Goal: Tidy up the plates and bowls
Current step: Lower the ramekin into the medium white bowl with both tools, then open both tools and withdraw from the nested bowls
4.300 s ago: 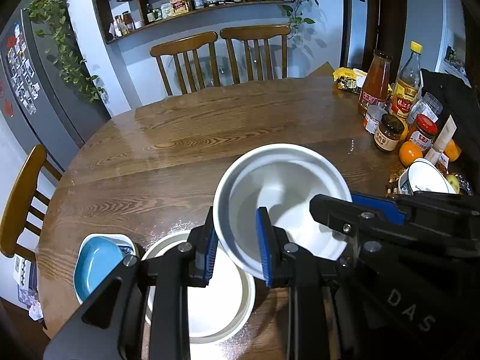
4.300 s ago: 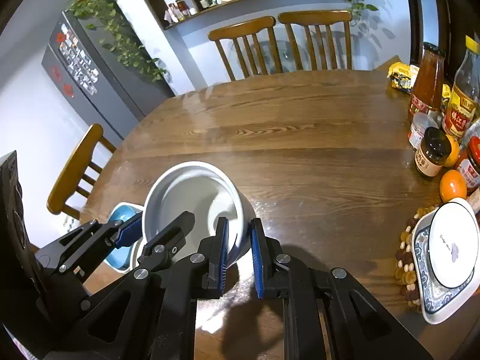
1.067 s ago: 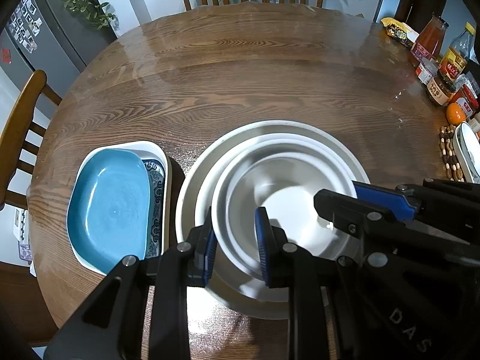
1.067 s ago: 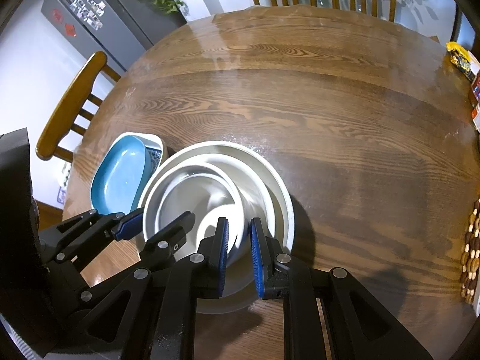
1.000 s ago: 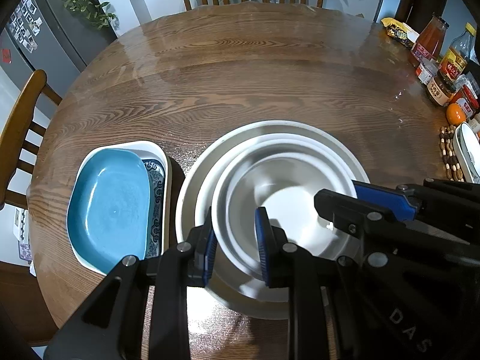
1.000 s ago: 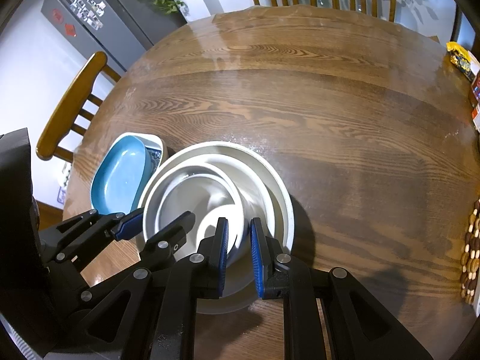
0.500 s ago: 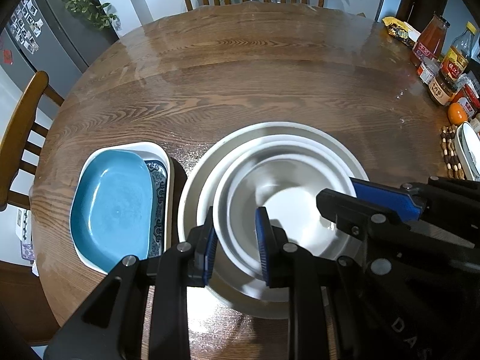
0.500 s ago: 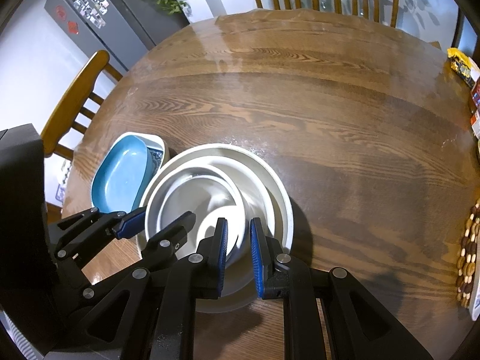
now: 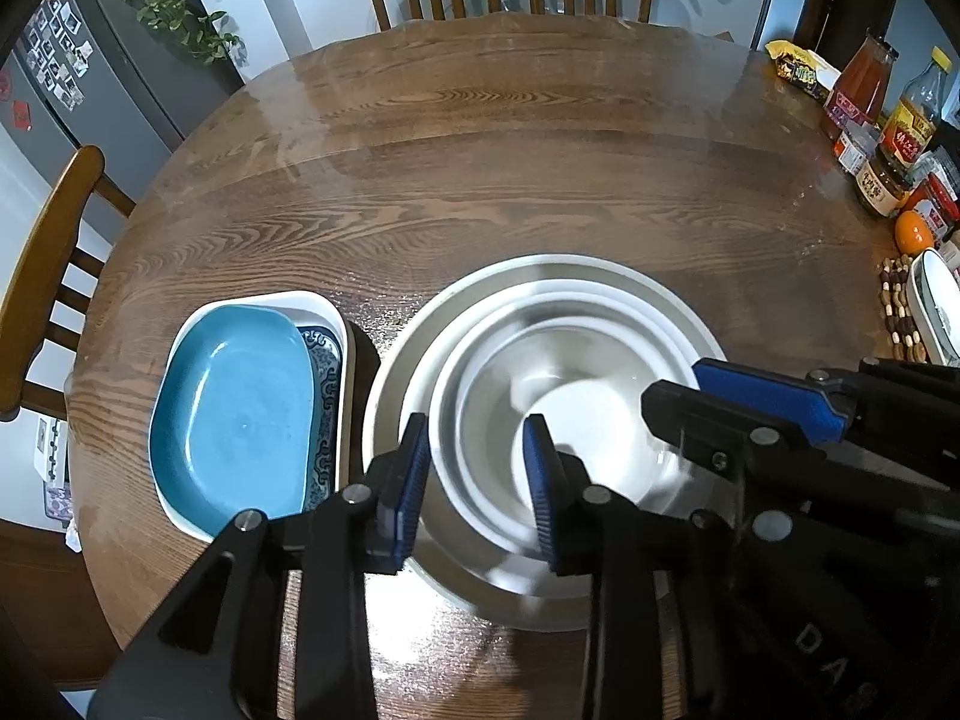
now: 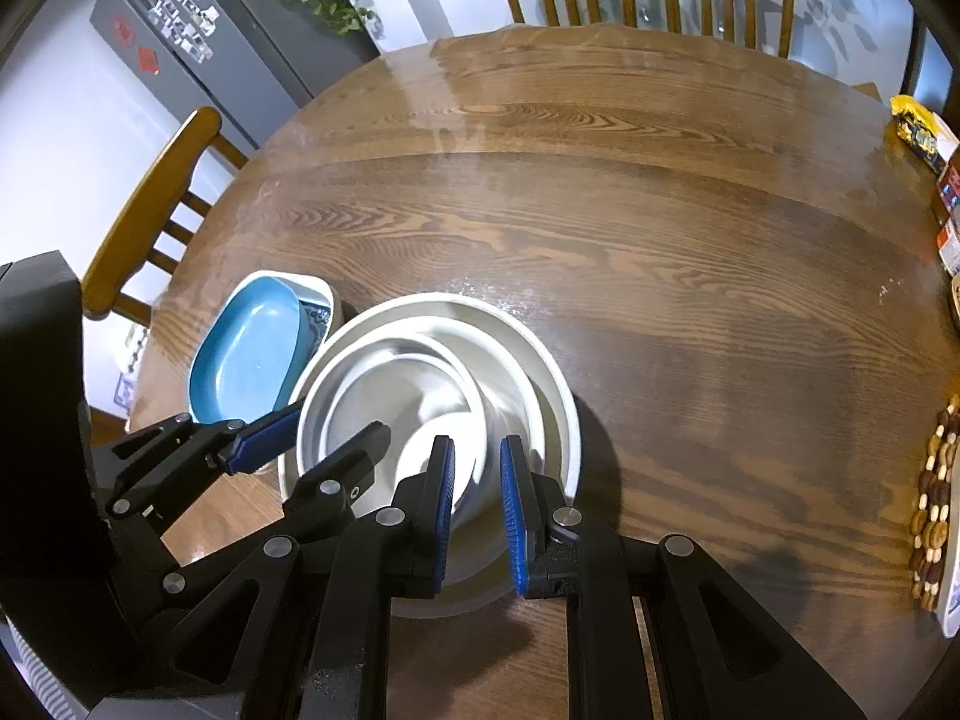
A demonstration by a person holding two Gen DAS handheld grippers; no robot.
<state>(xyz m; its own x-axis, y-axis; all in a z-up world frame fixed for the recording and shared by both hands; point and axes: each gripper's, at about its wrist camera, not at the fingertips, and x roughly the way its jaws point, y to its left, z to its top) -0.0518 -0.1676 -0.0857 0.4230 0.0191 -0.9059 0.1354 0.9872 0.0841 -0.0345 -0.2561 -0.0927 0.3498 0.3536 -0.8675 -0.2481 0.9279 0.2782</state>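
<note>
Near the table's (image 9: 540, 180) front edge we saw three white bowls (image 9: 558, 372) nested upright, mouths up. Our left gripper (image 9: 477, 468) was opening astride the inner rim; our right gripper (image 10: 477, 489) still pinched it.

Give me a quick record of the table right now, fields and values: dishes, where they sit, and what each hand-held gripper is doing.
stack: inner white bowl nested in wide white bowl
beside stack: blue dish lying in white patterned tray, on the stack's left in both views
surface: round wooden table
left hand-held gripper: jaws opening, inner bowl's rim between them
right hand-held gripper: shut on inner bowl's rim
table's right edge: bottles and jars, orange
</note>
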